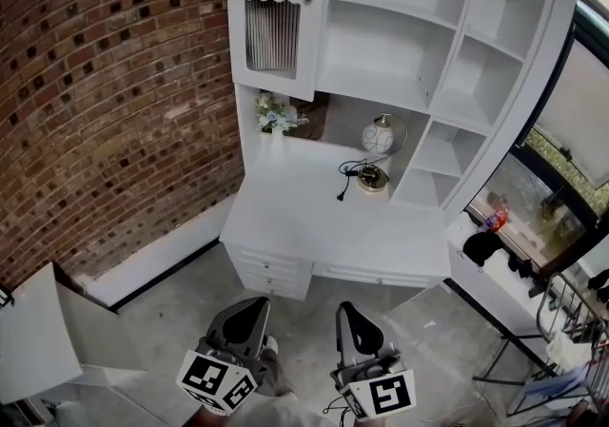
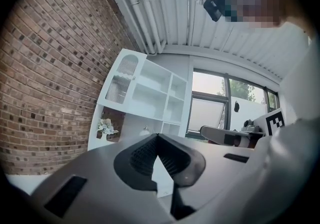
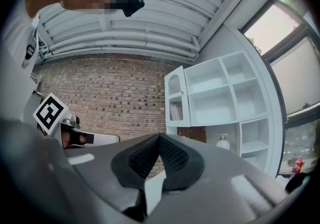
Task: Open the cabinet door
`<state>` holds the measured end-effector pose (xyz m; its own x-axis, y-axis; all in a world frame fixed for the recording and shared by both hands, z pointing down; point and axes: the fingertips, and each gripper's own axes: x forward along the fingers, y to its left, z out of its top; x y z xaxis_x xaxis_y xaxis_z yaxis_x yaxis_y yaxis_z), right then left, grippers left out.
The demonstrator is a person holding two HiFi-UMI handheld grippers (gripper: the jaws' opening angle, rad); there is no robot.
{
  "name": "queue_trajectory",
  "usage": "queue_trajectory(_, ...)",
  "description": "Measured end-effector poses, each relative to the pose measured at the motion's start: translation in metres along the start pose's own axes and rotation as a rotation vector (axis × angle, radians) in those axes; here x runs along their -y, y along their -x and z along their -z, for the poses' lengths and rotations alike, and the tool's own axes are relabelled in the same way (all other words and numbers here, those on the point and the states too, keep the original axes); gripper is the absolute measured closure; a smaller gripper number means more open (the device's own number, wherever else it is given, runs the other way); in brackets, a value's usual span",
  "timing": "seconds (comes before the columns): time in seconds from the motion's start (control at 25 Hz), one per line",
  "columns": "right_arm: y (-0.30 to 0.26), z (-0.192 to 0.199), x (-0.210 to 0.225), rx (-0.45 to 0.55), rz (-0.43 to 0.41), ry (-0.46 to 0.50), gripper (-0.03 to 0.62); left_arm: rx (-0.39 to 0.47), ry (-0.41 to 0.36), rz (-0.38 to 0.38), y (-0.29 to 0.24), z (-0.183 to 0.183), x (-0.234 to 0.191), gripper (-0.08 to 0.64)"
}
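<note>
cabinet door (image 1: 273, 35), one; left tool (image 1: 255, 304), right tool (image 1: 346, 308)

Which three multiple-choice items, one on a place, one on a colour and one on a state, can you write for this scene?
1. Where on the shelf unit is the cabinet door? A upper left; B lower right; C bottom middle.
2. What colour is the brick wall? A grey; B red-brown; C white.
3. In what state is the right gripper? A wide open; B shut on the door knob; C shut, empty.
Key: 1 A, the head view shows it at the unit's top left corner; 2 B, the bricks are red-brown; 3 C, in the right gripper view its jaws meet with nothing between.
</note>
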<state>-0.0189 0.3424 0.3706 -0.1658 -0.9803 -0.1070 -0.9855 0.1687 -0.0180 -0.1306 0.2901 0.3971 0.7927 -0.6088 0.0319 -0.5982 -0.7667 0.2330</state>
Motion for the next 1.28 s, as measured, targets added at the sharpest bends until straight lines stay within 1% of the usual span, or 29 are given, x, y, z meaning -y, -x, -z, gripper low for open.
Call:
queue_trajectory(0.28,-0.055,-0.003,0.026,-0.002,0.006,-0.009,0.580,0.025,0.000,-0.005,-0.043,-0.023,-0.035,0.551)
queue_trajectory(0.56,-0.107,-0.011,0.038,0.004,0.020,-0.002,0.580,0.023,0.008,0.015,-0.077,-0.039,-0.070,0.550)
queue_trajectory(0.72,-0.134,-0.011,0.049,0.018,0.045,-0.005,0.580,0.038,-0.005,0.038,-0.100,-0.052,-0.088,0.551)
queue_trajectory(1.28,-0.223,0.012,0.066,0.015,0.094,-0.028,0.580,0.013,0.002,0.064,-0.159,-0.057,-0.171,0.551)
